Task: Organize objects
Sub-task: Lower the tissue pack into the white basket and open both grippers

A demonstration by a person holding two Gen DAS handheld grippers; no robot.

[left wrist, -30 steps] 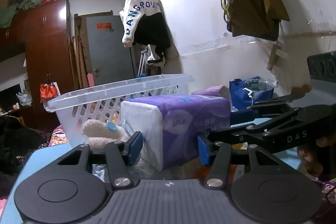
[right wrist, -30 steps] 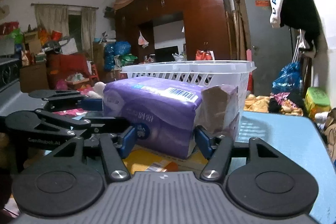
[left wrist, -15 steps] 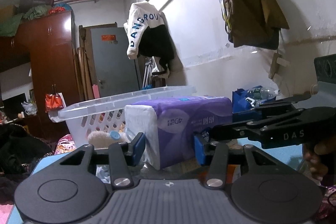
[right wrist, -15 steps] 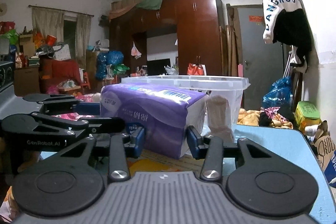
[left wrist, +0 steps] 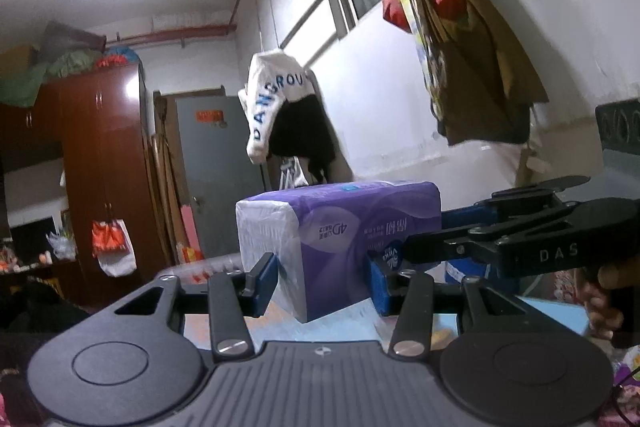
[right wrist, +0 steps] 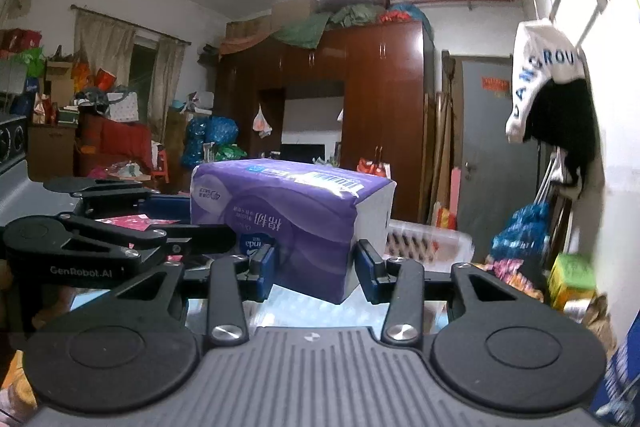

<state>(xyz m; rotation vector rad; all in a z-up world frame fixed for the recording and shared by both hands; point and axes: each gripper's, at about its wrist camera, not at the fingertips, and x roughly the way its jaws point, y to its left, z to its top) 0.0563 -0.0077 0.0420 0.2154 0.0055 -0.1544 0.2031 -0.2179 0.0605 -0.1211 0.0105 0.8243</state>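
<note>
A purple and white tissue pack (left wrist: 340, 239) is held in the air by both grippers at once. My left gripper (left wrist: 322, 281) is shut on one end of it, blue pads pressing its sides. My right gripper (right wrist: 316, 267) is shut on the other end of the tissue pack (right wrist: 292, 219). Each gripper shows in the other's view: the right one (left wrist: 520, 239) at the right, the left one (right wrist: 100, 243) at the left. The white plastic basket (right wrist: 428, 241) lies lower, behind the pack, only its rim showing.
A light blue table surface (left wrist: 552, 311) lies below. A dark wooden wardrobe (right wrist: 380, 115) and a grey door (left wrist: 216, 179) stand behind. Clothes and bags (left wrist: 472, 39) hang on the white wall. Bags and clutter (right wrist: 560, 267) sit low at the right.
Both grippers have lifted the tissue pack upward together. The basket has dropped from the middle of both views to low behind the pack.
</note>
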